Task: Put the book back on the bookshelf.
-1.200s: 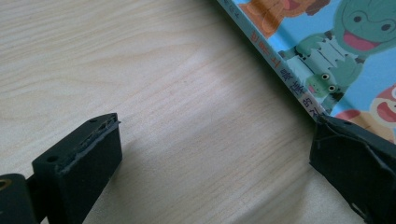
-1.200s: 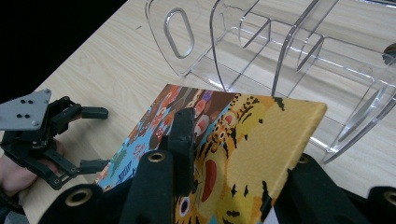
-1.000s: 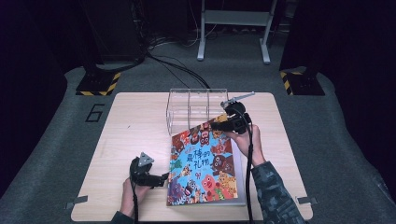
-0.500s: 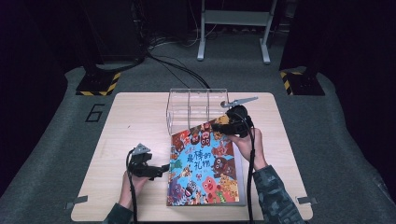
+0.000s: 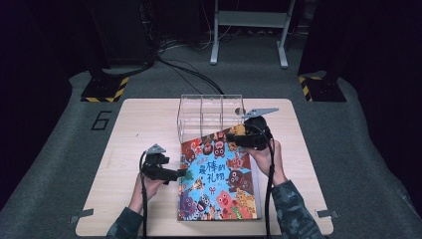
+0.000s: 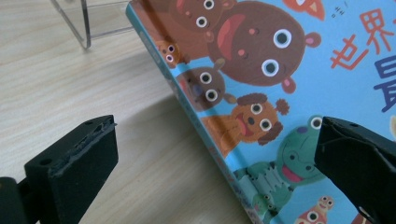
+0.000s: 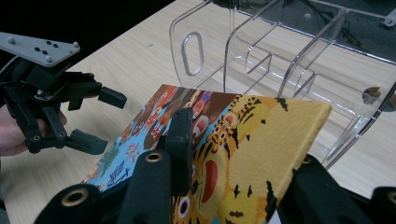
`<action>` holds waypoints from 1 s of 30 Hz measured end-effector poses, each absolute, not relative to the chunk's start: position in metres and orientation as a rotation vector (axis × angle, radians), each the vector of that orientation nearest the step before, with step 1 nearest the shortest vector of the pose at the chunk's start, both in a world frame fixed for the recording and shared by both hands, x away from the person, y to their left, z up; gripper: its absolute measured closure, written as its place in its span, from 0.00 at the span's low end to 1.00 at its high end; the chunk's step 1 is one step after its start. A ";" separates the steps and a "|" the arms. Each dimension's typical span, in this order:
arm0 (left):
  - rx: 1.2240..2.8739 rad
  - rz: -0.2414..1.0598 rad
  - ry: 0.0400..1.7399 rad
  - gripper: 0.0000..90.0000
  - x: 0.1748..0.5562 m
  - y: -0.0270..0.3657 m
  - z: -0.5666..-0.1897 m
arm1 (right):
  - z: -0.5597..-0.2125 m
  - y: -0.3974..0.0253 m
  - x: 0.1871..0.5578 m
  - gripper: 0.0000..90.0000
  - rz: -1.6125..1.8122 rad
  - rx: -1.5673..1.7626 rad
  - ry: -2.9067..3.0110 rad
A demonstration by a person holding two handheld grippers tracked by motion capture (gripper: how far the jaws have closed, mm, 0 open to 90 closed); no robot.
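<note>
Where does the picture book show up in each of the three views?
High view: the picture book lies right of centre on the table, far corner raised by the right gripper.
Left gripper view: upper right, its edge between the open jaws.
Right gripper view: lower centre, corner clamped.
Shared landmark: the clear organiser, behind the book.

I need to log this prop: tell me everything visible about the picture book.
The picture book is a thin hardback, its glossy blue cover crowded with cartoon animals and red and blue Chinese characters. Closed, its far end is lifted off the wooden table by the right gripper, clamped on its top corner. The open left gripper straddles its spine edge.
</note>
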State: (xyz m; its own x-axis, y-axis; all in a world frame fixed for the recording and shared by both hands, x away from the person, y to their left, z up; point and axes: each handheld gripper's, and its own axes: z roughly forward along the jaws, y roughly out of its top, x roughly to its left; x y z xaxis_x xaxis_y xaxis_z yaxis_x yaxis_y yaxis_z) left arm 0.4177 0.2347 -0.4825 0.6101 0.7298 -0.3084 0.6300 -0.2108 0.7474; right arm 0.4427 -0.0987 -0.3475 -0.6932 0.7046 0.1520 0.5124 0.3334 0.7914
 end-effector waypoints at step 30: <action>1.939 0.050 1.010 0.00 0.433 0.225 -0.469 | -0.341 -0.092 0.429 0.73 1.337 0.974 2.346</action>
State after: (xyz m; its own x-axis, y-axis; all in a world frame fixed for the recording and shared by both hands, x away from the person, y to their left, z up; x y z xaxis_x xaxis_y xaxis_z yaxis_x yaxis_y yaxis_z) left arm 0.4334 0.2253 -0.4688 0.6627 0.6647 -0.3450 0.6273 -0.2411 0.7405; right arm 0.4288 -0.0918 -0.3413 -0.7376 0.6691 0.0914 0.4196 0.3480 0.8384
